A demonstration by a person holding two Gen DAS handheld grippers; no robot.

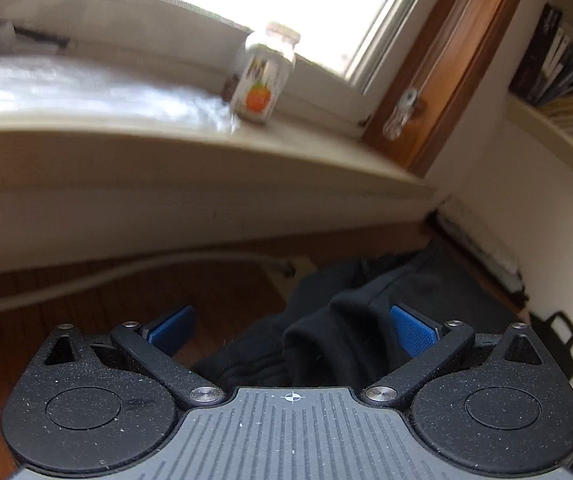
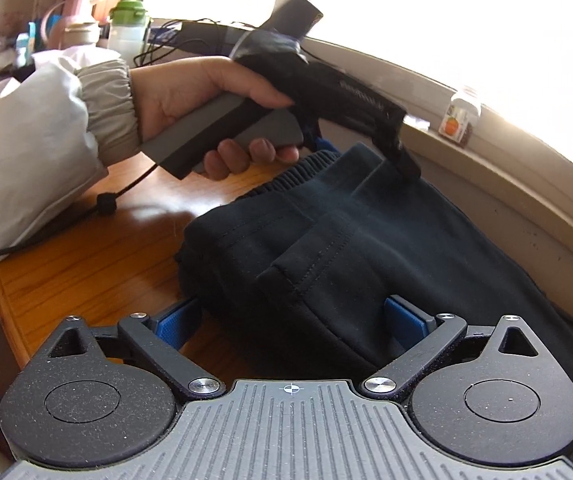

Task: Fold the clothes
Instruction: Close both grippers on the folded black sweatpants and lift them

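Note:
A black garment with a ribbed waistband lies folded in layers on the wooden table. My right gripper is open wide at its near edge, and the cloth lies between the blue pads without being pinched. A person's hand holds my left gripper at the garment's far edge by the waistband. In the left wrist view that gripper is open too. A bunched fold of the black garment sits between its pads, and its left pad is clear of the cloth.
A small jar with an orange label stands on the windowsill behind the table. A green-lidded bottle, cups and cables crowd the far left. A white puffy sleeve is at left. Shelves with books are at right.

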